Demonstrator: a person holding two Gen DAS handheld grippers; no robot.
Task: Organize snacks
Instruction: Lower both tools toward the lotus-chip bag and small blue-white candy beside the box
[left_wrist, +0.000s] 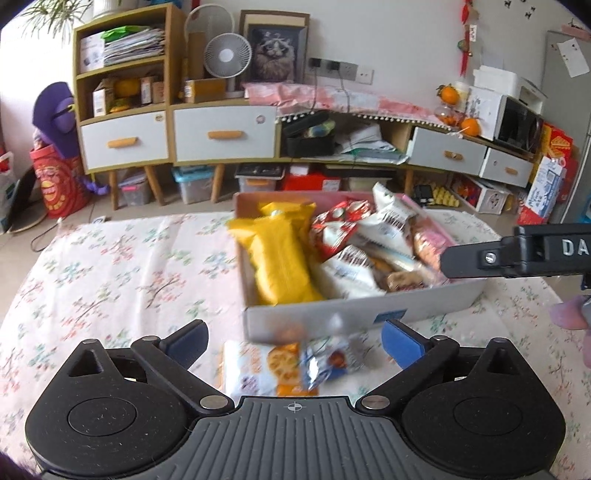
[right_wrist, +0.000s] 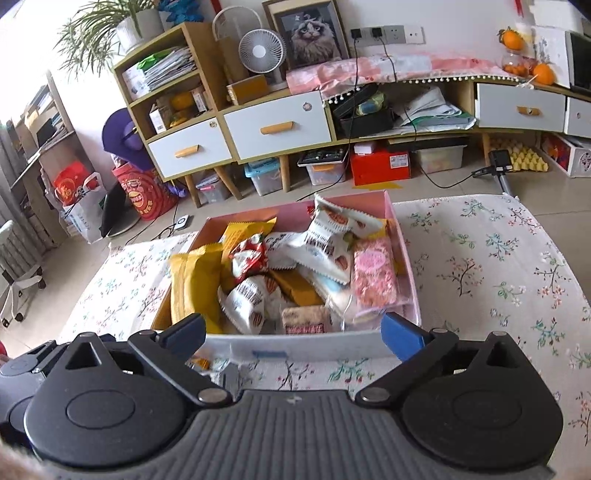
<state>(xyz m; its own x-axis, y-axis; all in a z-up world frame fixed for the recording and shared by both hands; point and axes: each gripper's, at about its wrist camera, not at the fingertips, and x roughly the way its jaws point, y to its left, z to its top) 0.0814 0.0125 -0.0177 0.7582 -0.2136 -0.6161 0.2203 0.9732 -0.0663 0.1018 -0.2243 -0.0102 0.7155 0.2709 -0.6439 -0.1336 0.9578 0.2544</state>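
A shallow cardboard box (left_wrist: 332, 318) sits on the floral-cloth table, filled with snack packs: yellow packs (left_wrist: 280, 262), a red pack (left_wrist: 334, 230), white packs (left_wrist: 388, 221). The box also shows in the right wrist view (right_wrist: 295, 345). Two loose snack packs (left_wrist: 284, 365) lie on the cloth just in front of the box, between my left gripper's (left_wrist: 293, 341) open blue fingers. My right gripper (right_wrist: 293, 330) is open and empty at the box's near wall; it shows from the side in the left wrist view (left_wrist: 480, 256) at the box's right end.
The floral cloth (left_wrist: 110, 266) covers the table left of the box and to the right (right_wrist: 498, 266). Beyond the table's far edge stand a low cabinet with drawers (left_wrist: 225, 134), storage bins and bags on the floor.
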